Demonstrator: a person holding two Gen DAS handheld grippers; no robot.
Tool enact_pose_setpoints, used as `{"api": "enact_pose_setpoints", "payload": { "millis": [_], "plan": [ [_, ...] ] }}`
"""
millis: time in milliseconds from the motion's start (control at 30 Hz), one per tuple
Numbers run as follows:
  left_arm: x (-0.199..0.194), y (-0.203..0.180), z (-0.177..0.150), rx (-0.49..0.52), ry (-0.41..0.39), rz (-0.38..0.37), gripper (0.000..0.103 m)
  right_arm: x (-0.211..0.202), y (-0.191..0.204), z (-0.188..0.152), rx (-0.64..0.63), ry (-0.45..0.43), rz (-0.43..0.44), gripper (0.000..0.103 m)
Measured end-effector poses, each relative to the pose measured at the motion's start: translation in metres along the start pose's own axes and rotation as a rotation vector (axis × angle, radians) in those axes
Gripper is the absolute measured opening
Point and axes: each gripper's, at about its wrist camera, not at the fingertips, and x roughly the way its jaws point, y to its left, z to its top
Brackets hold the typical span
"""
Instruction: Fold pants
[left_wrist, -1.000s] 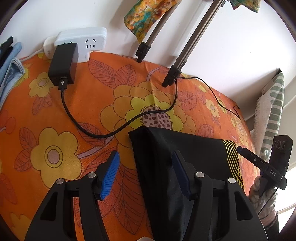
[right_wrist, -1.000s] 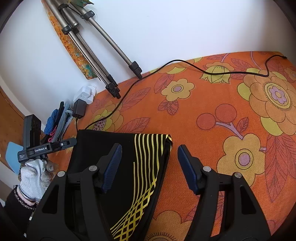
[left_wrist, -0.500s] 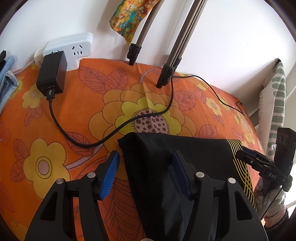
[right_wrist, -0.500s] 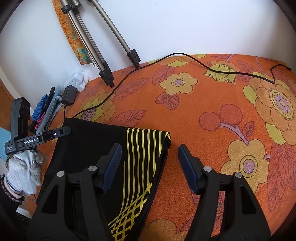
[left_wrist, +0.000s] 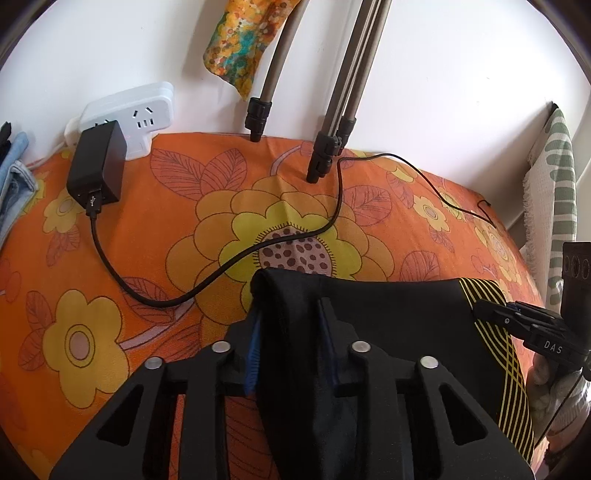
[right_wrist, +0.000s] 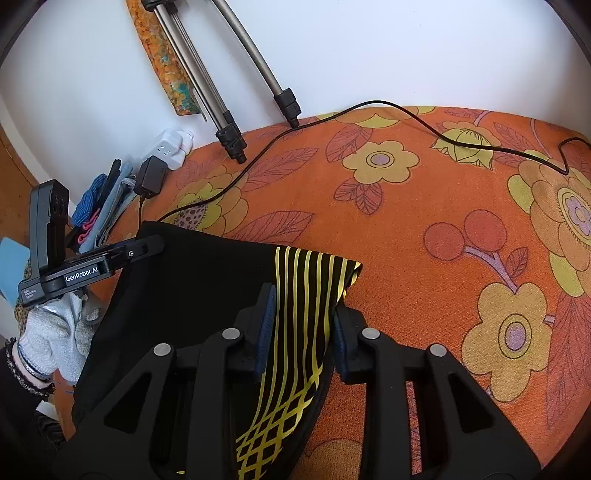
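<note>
Orange floral fabric covers the surface on which the black pants lie, seen low and centre in both wrist views. In the left wrist view, folded denim is seen at the far left edge, a white power strip with a black adapter plugged in sits at upper left, and a black cable runs from it across the fabric. Tripod legs stand at upper centre against the white wall. At lower centre the left gripper is closing, its blue pads pressed on the bunched left corner of the pants. At the right edge the right gripper is seen on the yellow-striped part.

In the right wrist view, a gloved hand is seen at lower left holding the left gripper at the pants' far corner. At lower centre the right gripper is closing on the yellow-striped corner, the cloth pinched between its pads.
</note>
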Motion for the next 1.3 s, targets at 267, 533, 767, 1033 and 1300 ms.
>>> {"api": "enact_pose_setpoints", "payload": {
  "millis": [267,533,767,1033,1300],
  "plan": [
    [-0.008,0.0,-0.002,-0.052,-0.045,-0.029,0.01,-0.005,0.009,-0.001,-0.006,-0.037,0.003,0.006],
    [-0.071,-0.018,-0.002,-0.005,-0.154,-0.061,0.01,-0.045,0.03,-0.005,-0.005,-0.138,0.004,0.005],
    [-0.149,-0.039,-0.009,0.049,-0.299,-0.078,0.009,-0.115,0.07,-0.014,-0.084,-0.296,-0.038,0.005],
    [-0.237,-0.053,-0.012,0.09,-0.449,-0.1,0.009,-0.196,0.138,-0.026,-0.228,-0.508,-0.127,0.005],
    [-0.316,-0.056,-0.013,0.129,-0.58,-0.066,0.009,-0.251,0.21,-0.028,-0.341,-0.668,-0.175,0.005]
  ]
}}
